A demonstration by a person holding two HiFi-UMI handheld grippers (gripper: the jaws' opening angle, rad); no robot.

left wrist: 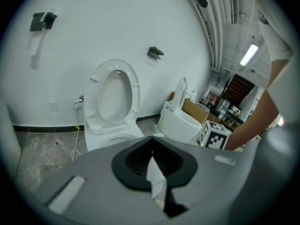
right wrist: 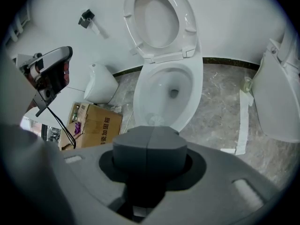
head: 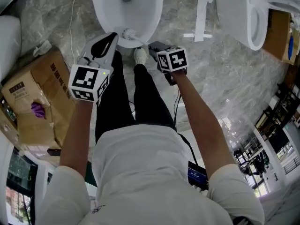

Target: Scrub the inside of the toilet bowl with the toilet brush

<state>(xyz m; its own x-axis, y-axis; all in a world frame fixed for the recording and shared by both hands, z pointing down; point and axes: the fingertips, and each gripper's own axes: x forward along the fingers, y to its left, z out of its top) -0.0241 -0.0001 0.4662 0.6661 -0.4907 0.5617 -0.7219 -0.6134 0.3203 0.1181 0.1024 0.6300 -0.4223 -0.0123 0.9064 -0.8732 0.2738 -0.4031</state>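
Though its handle is hidden, right tongs (right wrist: 150, 146) clamp the toilet brush (right wrist: 154, 121); left tongs (left wrist: 151, 146) closed, empty.

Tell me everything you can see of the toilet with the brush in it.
The toilet is white, glossy and ceramic-looking, standing on a grey marbled floor against a white wall. Its seat and lid are raised, tilted back toward the wall. The oval bowl is open, with a dark drain hole at its bottom. The white head of the toilet brush rests inside by the front rim.

The toilet bowl (head: 105, 8) looks glossy ceramic, the floor (head: 220, 74) polished veined stone, the box (head: 42, 83) matt cardboard.
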